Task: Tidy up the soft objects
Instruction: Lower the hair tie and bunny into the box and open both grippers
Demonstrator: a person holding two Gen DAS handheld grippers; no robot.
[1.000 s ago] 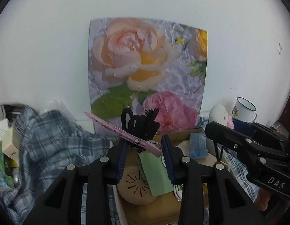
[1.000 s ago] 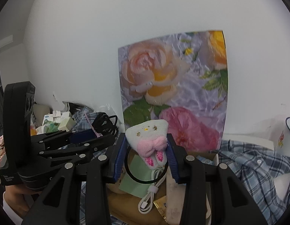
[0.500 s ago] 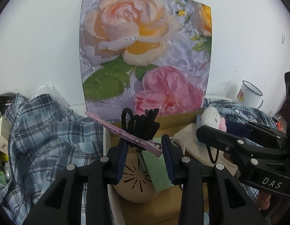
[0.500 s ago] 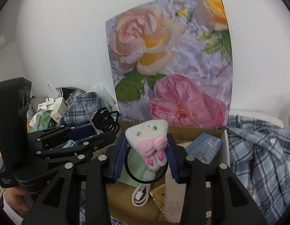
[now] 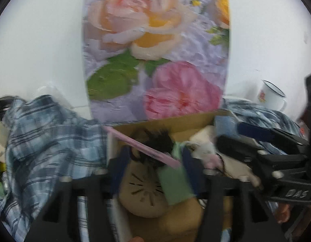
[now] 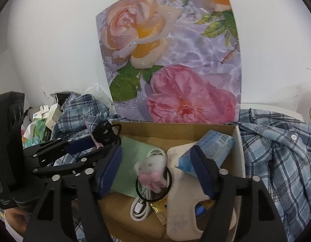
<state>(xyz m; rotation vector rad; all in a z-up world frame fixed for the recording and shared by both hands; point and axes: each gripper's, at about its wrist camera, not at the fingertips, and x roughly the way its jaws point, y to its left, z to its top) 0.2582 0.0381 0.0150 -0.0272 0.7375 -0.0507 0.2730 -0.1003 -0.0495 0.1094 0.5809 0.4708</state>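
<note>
Blue-plaid shirt (image 6: 276, 147), pink-and-white plush (image 6: 153, 171), brown box (image 6: 175, 130).

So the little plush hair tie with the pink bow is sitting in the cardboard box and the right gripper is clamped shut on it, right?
Not quite. The right wrist view shows the right gripper open: its jaws have just been opening, clear of the plush hair tie, which is in the cardboard box.

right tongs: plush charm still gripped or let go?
Let go. The right tongs have just been opening; their pads stand clear of the plush charm, which is over the cardboard box.
</note>
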